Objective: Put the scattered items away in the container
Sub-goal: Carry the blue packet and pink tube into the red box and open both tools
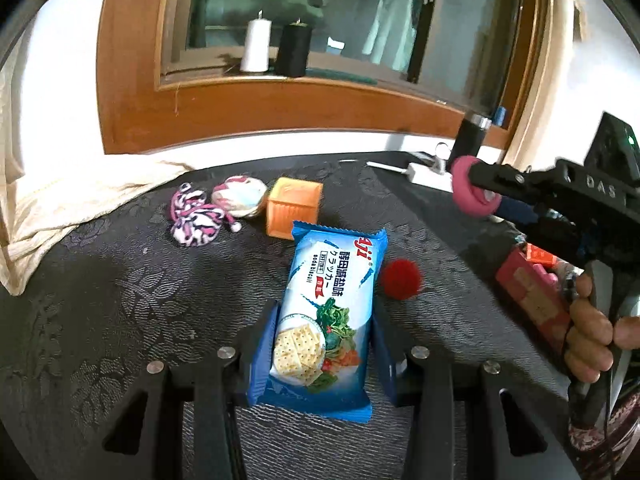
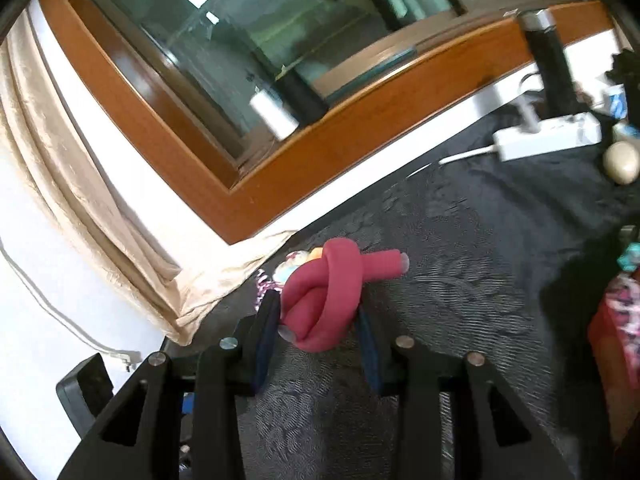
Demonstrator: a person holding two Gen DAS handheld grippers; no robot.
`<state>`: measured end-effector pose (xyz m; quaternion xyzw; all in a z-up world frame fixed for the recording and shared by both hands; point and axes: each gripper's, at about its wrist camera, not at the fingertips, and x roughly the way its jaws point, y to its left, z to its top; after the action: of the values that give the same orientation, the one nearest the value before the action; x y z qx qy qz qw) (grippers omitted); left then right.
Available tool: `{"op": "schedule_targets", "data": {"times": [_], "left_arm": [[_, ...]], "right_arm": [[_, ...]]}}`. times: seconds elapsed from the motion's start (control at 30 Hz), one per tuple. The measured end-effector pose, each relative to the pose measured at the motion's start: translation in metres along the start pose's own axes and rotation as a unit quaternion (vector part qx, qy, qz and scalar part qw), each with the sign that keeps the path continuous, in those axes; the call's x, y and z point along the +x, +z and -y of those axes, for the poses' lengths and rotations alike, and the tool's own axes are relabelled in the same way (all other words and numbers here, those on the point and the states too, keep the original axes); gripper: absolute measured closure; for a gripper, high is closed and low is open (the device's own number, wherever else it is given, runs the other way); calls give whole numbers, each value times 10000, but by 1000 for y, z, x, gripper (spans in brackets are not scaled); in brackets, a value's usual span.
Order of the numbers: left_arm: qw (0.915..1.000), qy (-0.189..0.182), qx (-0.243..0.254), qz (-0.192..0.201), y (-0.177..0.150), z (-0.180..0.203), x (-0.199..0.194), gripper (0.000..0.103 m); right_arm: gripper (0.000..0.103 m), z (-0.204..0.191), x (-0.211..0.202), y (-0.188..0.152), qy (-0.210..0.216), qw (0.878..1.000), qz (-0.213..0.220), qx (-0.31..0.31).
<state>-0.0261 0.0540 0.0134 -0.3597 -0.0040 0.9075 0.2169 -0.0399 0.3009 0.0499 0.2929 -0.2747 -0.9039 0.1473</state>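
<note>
A blue cracker packet (image 1: 332, 300) is clamped lengthwise between the pads of my left gripper (image 1: 324, 320), which is shut on it and holds it above the dark patterned tablecloth (image 1: 120, 300). My right gripper (image 2: 318, 308) is shut on a pink knotted foam tube (image 2: 324, 296). In the left wrist view the right gripper (image 1: 476, 192) is at the right with the pink foam tube (image 1: 470, 192) at its tip, and a hand (image 1: 592, 332) grips its handle. On the cloth lie a red pompom (image 1: 401, 279), an orange cube (image 1: 294, 208), a pink-white rope toy (image 1: 196, 218) and a pastel ball (image 1: 240, 196).
A white power strip (image 2: 548, 136) and a black cylinder (image 2: 552, 72) stand at the table's far edge by the wooden window frame (image 1: 280, 116). A cream curtain (image 1: 60, 200) drapes onto the left of the cloth. A red-pink object (image 1: 532, 292) sits under the right gripper.
</note>
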Motion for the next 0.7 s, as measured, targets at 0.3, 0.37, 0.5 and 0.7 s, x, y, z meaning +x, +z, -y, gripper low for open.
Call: {"op": "schedule_targets", "data": {"times": [0.3,0.37,0.5,0.7], "left_arm": [[9975,-564,414,134,7,60,-6,58],[9960,-720,505,141,9,77,-5,58],[9918,-1027,753,123,12,115,-3,58],[9850,-1337,1087,93,13,166,0,58]], "right_arm": [[62,59,-135,-14,-1155,9894,874,41],[62,72,-168,-18,-1488,9833,1045,3],[62,95,-216,-30,-2032,9729,1101,-117],[62,111,-229,-57,-2383,9683,644,-376]]}}
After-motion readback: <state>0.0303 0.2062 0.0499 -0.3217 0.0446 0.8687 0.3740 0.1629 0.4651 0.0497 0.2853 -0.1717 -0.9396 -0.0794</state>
